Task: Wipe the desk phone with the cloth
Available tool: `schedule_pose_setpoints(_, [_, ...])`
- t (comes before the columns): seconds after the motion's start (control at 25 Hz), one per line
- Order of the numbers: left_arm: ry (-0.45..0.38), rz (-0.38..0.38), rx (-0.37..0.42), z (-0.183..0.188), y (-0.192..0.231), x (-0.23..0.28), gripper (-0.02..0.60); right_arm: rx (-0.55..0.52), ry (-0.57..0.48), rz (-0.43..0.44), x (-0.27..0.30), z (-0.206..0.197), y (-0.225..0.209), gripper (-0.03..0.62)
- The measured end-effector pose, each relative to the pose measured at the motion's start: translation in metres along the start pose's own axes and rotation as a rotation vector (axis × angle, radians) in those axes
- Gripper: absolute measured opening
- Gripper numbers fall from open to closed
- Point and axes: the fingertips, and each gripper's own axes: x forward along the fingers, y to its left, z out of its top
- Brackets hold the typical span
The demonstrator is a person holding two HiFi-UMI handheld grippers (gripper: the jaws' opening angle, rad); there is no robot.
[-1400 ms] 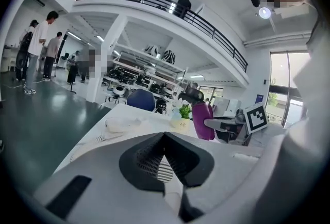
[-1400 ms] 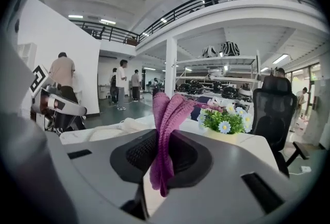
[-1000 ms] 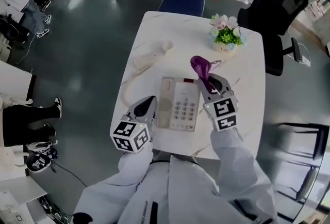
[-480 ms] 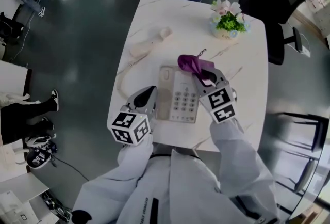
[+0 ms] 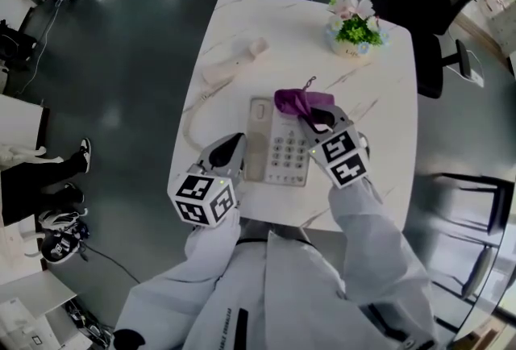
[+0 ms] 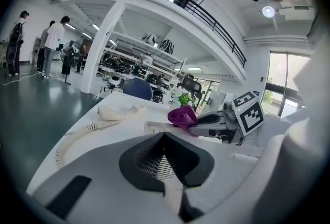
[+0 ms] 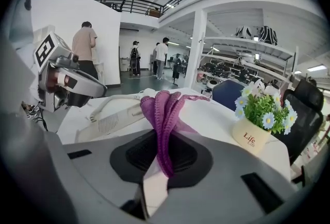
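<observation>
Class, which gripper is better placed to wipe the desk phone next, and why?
Right. The right gripper is shut on the crumpled purple cloth, over the far end of the white desk phone; the left gripper holds nothing, beside the phone.

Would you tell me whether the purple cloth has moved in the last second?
Yes. Held in the right gripper, the purple cloth has shifted left, from beyond the far right corner of the desk phone onto its top edge.
</observation>
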Motion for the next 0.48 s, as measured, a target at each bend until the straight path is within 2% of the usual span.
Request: schedule_pose_setpoints(0.48, [-0.012,-0.014,0.009,-0.001,-0.012,-0.011,-0.002,-0.001,0.044,0.034,-0.005,-0.01,0.02,0.041])
